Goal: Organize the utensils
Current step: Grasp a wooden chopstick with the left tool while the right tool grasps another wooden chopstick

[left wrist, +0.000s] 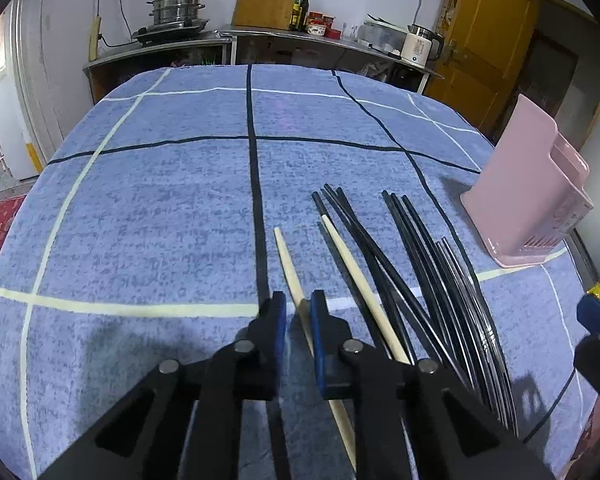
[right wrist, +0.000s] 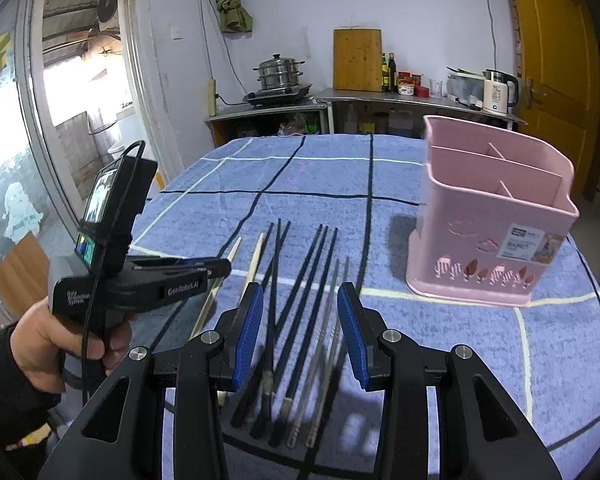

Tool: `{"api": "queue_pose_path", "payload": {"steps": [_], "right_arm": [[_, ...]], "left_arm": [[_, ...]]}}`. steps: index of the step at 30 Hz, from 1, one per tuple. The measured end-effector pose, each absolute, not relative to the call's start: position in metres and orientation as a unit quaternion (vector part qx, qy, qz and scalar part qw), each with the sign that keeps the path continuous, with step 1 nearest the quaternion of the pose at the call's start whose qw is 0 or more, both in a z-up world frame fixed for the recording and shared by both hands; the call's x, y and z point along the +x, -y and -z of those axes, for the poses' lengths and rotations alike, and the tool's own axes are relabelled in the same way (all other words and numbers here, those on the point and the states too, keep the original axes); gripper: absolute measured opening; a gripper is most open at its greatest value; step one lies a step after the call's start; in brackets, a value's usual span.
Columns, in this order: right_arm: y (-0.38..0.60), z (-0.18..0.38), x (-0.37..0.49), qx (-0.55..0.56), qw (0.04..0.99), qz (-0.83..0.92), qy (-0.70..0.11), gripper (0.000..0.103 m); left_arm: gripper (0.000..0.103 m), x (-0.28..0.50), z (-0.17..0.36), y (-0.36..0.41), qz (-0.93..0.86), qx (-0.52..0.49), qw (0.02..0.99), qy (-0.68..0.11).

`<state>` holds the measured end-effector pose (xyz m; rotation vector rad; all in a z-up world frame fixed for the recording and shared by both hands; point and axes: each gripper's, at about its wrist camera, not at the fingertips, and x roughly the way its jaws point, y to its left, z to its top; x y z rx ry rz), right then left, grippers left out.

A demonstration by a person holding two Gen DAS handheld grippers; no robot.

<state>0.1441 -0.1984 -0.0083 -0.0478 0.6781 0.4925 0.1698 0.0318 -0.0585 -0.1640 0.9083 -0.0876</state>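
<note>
The left gripper (left wrist: 298,300) sits low over the tabletop (left wrist: 140,200), its jaws narrowed to a slim gap with a pale wooden chopstick (left wrist: 288,264) lying between the blue pads (left wrist: 315,332). The stick seems to touch the right pad, but whether it is truly clamped I cannot tell. Just right of that gripper lies a second wooden chopstick (left wrist: 356,272), angled the same way. Further right, the black chopsticks (left wrist: 380,248) fan out in two loose groups, crossing one another near the gripper's end, and beyond them to the right run thin metal chopsticks (left wrist: 466,276). Ahead and far right of the left gripper stands the pink utensil holder (left wrist: 532,184), upright on the blue checked cloth.

The right gripper (right wrist: 300,296) hangs spread wide with nothing between its fingers; it is above the near ends of the black chopsticks (right wrist: 300,300) and metal chopsticks (right wrist: 332,320), which point away from it. To its left, a hand (right wrist: 48,340) grips the handle of the left gripper (right wrist: 220,270), whose tip reaches the wooden chopstick (right wrist: 220,280). Ahead and to the right of the right gripper, the utensil holder (right wrist: 488,216) shows its divided compartments, all bare inside. Far beyond stand a steamer pot (right wrist: 278,72) and a kettle (right wrist: 498,92) on the counter.
</note>
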Motion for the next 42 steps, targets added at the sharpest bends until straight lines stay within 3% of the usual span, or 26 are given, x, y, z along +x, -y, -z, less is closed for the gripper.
{"api": "queue_pose_path", "payload": {"steps": [6, 11, 15, 20, 22, 24, 35, 42], "right_arm": [[0.173, 0.009, 0.162, -0.035, 0.898, -0.269, -0.345, 0.039], [0.148, 0.017, 0.185, -0.044, 0.879, -0.295, -0.373, 0.026], [0.131, 0.026, 0.204, -0.055, 0.868, -0.304, -0.389, 0.025], [0.115, 0.033, 0.226, -0.057, 0.856, -0.313, -0.407, 0.021], [0.11, 0.035, 0.232, -0.063, 0.853, -0.315, -0.411, 0.02], [0.106, 0.037, 0.239, -0.064, 0.85, -0.315, -0.416, 0.017], [0.095, 0.057, 0.257, -0.079, 0.838, -0.301, -0.447, 0.012], [0.09, 0.063, 0.266, -0.088, 0.835, -0.286, -0.461, 0.012]], "left_arm": [[0.008, 0.163, 0.058, -0.054, 0.036, -0.106, 0.892, -0.439], [0.005, 0.162, 0.058, -0.075, 0.034, -0.131, 0.886, -0.444], [0.004, 0.166, 0.059, -0.09, 0.028, -0.157, 0.88, -0.448], [0.005, 0.175, 0.056, -0.102, 0.032, -0.201, 0.873, -0.444], [0.011, 0.179, 0.059, -0.101, 0.033, -0.206, 0.869, -0.448], [0.016, 0.182, 0.062, -0.099, 0.028, -0.201, 0.868, -0.454], [0.018, 0.194, 0.062, -0.079, 0.021, -0.146, 0.874, -0.462], [0.01, 0.196, 0.06, -0.081, 0.023, -0.132, 0.874, -0.467]]}}
